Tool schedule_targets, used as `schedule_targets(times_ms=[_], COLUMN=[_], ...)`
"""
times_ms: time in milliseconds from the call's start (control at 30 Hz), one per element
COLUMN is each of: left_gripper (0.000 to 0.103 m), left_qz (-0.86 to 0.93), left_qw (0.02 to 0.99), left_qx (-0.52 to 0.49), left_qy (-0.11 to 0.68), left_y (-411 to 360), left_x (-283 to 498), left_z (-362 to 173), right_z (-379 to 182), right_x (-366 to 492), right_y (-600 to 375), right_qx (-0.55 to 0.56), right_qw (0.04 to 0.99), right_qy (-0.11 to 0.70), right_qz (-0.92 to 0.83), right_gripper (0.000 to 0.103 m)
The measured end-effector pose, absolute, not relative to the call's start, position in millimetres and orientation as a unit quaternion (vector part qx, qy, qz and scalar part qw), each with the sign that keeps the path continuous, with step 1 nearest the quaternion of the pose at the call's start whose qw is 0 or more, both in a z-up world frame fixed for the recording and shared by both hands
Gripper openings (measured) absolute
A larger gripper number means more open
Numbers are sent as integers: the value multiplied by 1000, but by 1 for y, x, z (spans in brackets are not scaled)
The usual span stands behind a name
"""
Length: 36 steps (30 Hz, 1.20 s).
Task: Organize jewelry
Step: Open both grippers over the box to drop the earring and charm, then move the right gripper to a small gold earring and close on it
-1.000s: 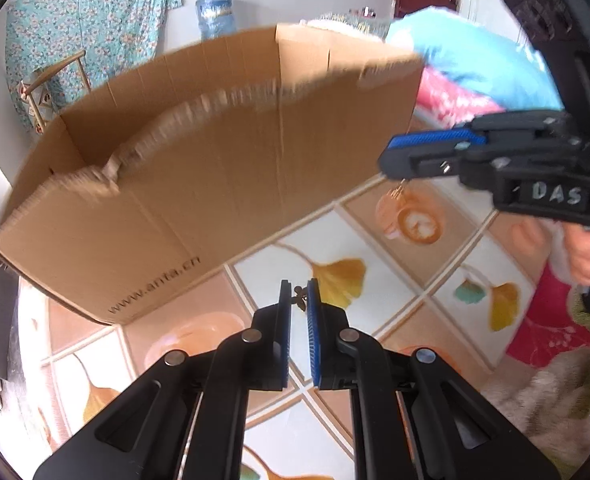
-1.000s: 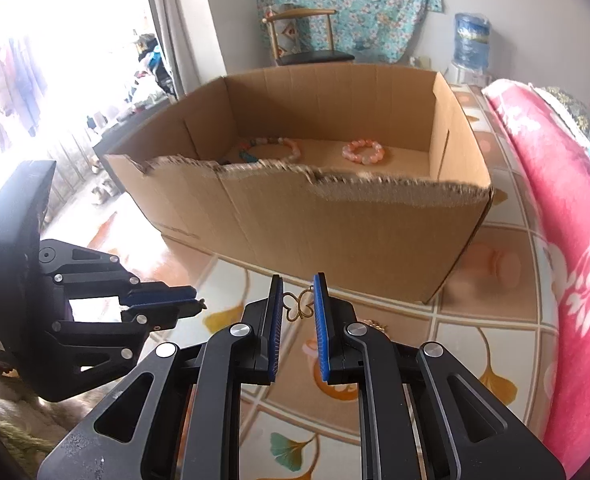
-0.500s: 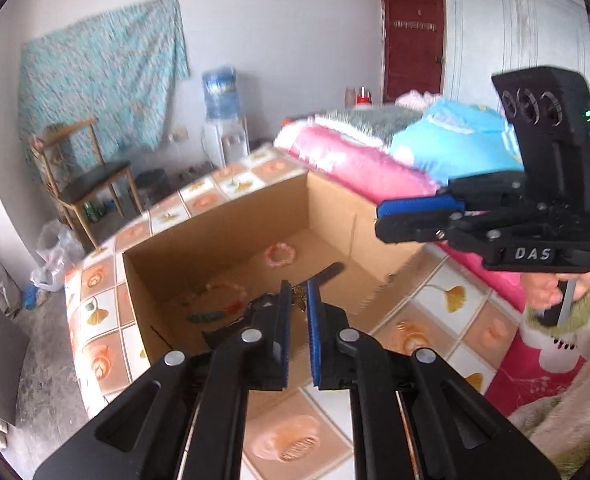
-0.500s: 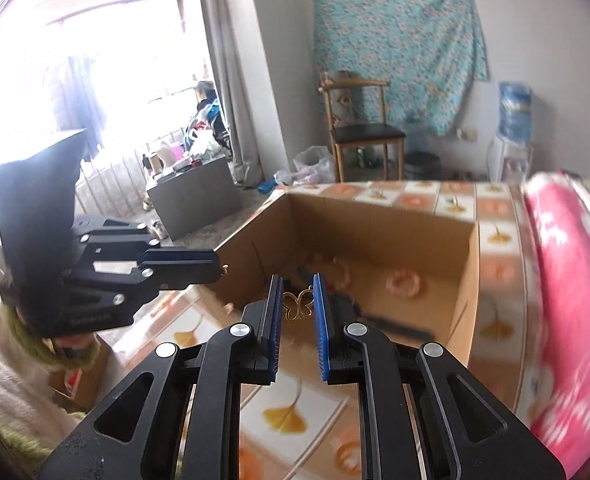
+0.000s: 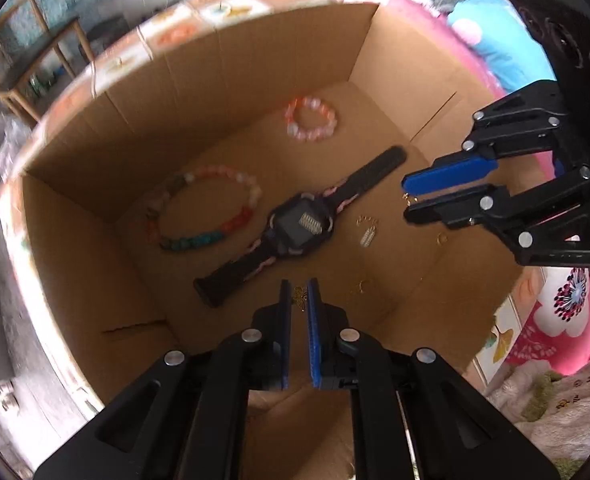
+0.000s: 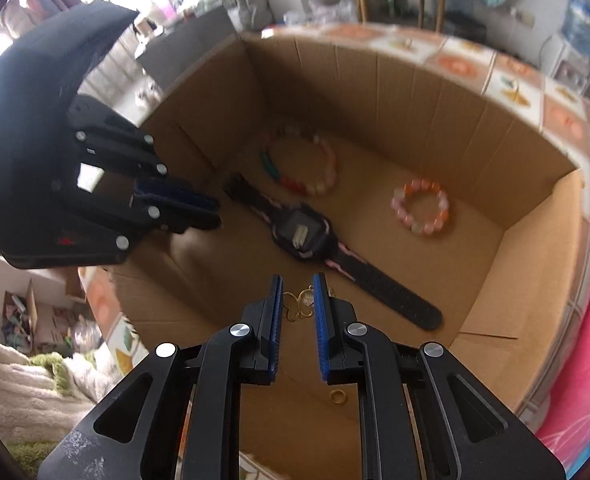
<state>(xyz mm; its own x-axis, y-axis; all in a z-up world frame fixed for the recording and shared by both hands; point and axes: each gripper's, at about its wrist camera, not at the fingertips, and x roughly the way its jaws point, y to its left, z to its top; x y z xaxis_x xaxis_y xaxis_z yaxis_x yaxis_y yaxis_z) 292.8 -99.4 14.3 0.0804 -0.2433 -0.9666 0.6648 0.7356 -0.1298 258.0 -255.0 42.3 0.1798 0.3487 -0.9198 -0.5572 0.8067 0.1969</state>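
Left gripper (image 5: 299,300) being held narrow, clamped on small gold charm (image 5: 299,296), above box (image 5: 95,208) floor for drop. Right gripper (image 6: 298,300) likewise pinching gold butterfly earring (image 6: 299,307) over box, beside watch (image 6: 301,230). Gold ring (image 6: 338,396) being shown by right view only; silver clasp (image 5: 368,236) by left view only.

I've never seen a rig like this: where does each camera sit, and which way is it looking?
Left wrist: on the left gripper, looking down into the cardboard box; the right gripper shows too.
Right wrist: on the right gripper, facing down into the box; the left gripper shows.
Both share the watch and bead bracelets.
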Motion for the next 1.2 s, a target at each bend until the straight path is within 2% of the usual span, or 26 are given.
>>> schedule_targets(times_ms=[233,300,367,500,600,667,700,767,800,867,933,1033,1200], left_gripper=[8,11,20,25,28,39,42,57,60,72,79,86,92], left_qz=[-311,-308,-305,-309,-311,-311,-312,-319,-320,-330,-344,-350,-333], left_qw=[705,704,710,734,775,802,812,840,849,866,871,868,861], left_qx=[167,160,151,139,134,121,116,100,98,95,83,47,21], left_qy=[616,620,617,588,534,496,479,427,410,364,342,350,385], left_y=[-102,-100,-96,-91,-82,-74,-71,-56,-54,-45,-37,-29,-37], left_x=[300,303,304,303,287,272,265,233,222,185,157,128,107], left_z=[7,8,11,30,65,87,96,121,127,138,138,124,75], right_z=[43,49,59,86,114,140,150,162,168,169,159,132,66], right_x=[258,258,256,248,232,210,198,176,160,128,105,82,80], right_y=[-264,-270,-279,-296,-314,-330,-336,-346,-352,-362,-364,-367,-363], right_qx=[-77,-66,-52,-19,11,35,44,55,60,68,73,85,116], right_qw=[771,779,790,816,840,862,871,884,891,902,907,906,882], right_qy=[559,551,538,501,457,411,389,355,335,307,299,321,410], right_qz=[293,292,290,289,294,296,297,300,301,296,286,264,200], right_gripper=[16,18,24,29,34,43,45,52,53,58,58,58,58])
